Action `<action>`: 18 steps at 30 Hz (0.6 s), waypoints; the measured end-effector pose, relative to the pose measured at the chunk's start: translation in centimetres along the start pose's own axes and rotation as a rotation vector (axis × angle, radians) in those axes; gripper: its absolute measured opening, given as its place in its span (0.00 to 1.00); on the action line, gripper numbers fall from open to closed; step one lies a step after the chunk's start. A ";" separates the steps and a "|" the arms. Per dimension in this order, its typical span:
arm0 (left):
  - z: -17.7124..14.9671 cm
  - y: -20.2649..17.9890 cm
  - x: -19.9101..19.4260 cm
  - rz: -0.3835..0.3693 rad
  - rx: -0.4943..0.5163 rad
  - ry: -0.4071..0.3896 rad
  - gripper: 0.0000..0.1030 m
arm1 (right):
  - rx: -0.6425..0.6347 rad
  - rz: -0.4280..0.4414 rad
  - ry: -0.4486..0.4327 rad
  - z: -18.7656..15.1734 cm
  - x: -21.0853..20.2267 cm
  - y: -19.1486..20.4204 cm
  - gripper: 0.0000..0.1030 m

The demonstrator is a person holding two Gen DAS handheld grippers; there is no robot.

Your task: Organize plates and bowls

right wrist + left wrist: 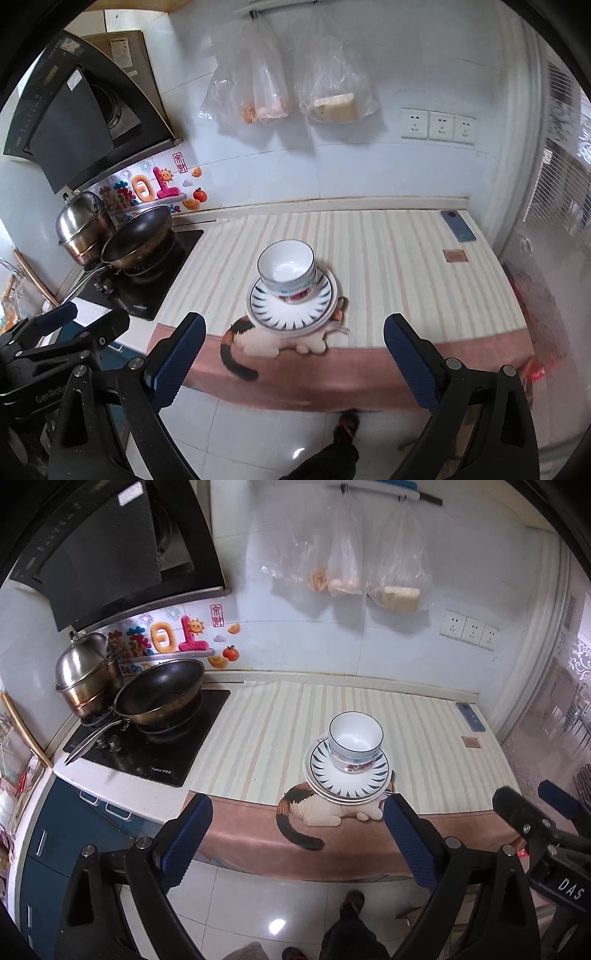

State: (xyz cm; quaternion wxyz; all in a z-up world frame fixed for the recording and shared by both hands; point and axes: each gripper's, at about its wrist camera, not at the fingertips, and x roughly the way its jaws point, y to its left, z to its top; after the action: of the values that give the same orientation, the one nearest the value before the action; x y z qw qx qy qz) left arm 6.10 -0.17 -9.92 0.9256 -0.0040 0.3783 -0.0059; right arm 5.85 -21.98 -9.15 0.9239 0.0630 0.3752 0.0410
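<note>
Bowls (pixel 355 738), glossy round porcelain, nest on stacked plates (pixel 347 775); both grippers (pixel 295 834) (pixel 293 350) gape wide, empty.

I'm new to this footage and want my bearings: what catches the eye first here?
A stack of bowls stands on stacked plates mid-counter, partly covering the printed cat on the striped cloth. Left, a dark wok and steel pot sit on the stove; both tools hang open before the counter.
</note>
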 end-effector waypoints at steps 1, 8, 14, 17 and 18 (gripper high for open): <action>-0.3 -0.1 -0.5 -0.002 0.003 -0.005 0.96 | -0.002 -0.002 -0.008 -0.6 -1.0 -0.1 0.97; -2.6 -0.5 -3.9 0.057 0.000 -0.081 1.00 | -0.017 -0.025 -0.041 -3.1 -4.4 -0.6 0.98; -3.4 0.2 -5.1 0.076 -0.035 -0.106 1.00 | -0.037 -0.044 -0.071 -3.8 -5.4 -0.7 0.99; -3.9 0.6 -5.5 0.075 -0.049 -0.112 1.00 | -0.045 -0.043 -0.072 -4.0 -5.7 -0.6 0.99; -4.1 0.6 -5.7 0.082 -0.047 -0.113 1.00 | -0.048 -0.042 -0.076 -4.2 -5.9 -0.6 0.99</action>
State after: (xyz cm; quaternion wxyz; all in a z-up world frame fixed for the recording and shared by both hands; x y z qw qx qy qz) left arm -0.81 0.50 -8.83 0.9447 -0.0107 0.3252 0.0411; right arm -1.27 -22.93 -8.12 0.9393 0.0346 0.3402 0.0279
